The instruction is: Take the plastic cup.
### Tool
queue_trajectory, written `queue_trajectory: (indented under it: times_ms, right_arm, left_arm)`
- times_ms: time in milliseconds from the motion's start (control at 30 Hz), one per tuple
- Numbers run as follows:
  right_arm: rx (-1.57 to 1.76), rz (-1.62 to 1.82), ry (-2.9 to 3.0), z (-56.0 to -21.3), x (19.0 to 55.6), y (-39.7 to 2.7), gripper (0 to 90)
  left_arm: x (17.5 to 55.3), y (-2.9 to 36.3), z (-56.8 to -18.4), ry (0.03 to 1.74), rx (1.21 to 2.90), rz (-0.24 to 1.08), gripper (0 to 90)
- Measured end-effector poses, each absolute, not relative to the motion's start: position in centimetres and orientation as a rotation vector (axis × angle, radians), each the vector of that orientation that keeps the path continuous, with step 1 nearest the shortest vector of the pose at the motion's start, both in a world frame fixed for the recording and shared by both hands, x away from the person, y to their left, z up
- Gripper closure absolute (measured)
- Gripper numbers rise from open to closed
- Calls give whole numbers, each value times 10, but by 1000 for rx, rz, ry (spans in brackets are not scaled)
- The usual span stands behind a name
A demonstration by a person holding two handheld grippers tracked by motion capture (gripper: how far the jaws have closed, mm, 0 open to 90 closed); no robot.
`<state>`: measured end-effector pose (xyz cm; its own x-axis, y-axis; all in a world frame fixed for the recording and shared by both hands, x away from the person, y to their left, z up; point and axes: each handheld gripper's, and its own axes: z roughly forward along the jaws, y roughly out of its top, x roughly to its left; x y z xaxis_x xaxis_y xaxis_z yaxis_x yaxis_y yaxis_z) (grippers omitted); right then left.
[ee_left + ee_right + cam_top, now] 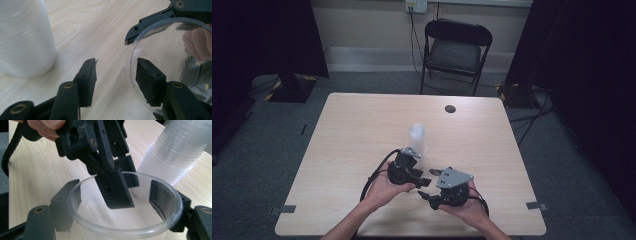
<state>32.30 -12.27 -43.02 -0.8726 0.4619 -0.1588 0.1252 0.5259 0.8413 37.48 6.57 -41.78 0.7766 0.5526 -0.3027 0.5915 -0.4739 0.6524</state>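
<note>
A pale wood-grain table (pixel 362 130) takes up the middle of the high view, standing on grey carpet. A round dark grommet (pixel 450 108) sits near its far edge at about one o'clock from the table's centre. Small grey tape marks lie at the near left and near right corners. Beyond the far edge, at twelve o'clock, a black folding chair (pixel 455 52) stands against a light wall, with a wall socket above it and cables hanging down. Dark curtains close off both sides of the room.

A stack of clear cups (pixel 417 137) stands upright near the table's centre. Just beside it, toward six o'clock, the person's two hands hold the grippers close together.

The right gripper (pixel 117 202) is clenched around a single clear cup (pixel 125 220), its jaws pressing the outside of the wall just under the rim. That cup is held above the near part of the table, at about five o'clock from the stack.

The left gripper (pixel 116 77) is released: its jaws stand apart, one jaw inside the cup's mouth and the other outside, with neither pad pressing the rim. In the left gripper view the stack rises at ten o'clock.
</note>
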Motion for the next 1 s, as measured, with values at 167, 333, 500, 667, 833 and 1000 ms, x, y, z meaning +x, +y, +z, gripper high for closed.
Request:
queue_trajectory:
  times_ms: [167, 333, 500, 667, 833, 1000]
  right_arm:
    - [504, 1287, 2396, -430, 324, -124, 254]
    - [526, 1295, 2390, -430, 327, -127, 254]
    - [545, 1297, 2381, -430, 328, -129, 254]
    - [558, 1297, 2379, -430, 331, -130, 254]
    - [571, 1295, 2378, -431, 332, -131, 254]
    - [577, 1289, 2383, -433, 333, -131, 255]
  left_arm:
    - [372, 66, -417, 835, 2162, -3, 441]
    - [372, 69, -416, 826, 2145, 39, 366]
    - [371, 73, -415, 830, 2119, 66, 316]
    - [369, 74, -418, 841, 2079, 103, 277]
    - [368, 79, -418, 842, 2050, 125, 256]
    - [363, 84, -417, 824, 2032, 181, 225]
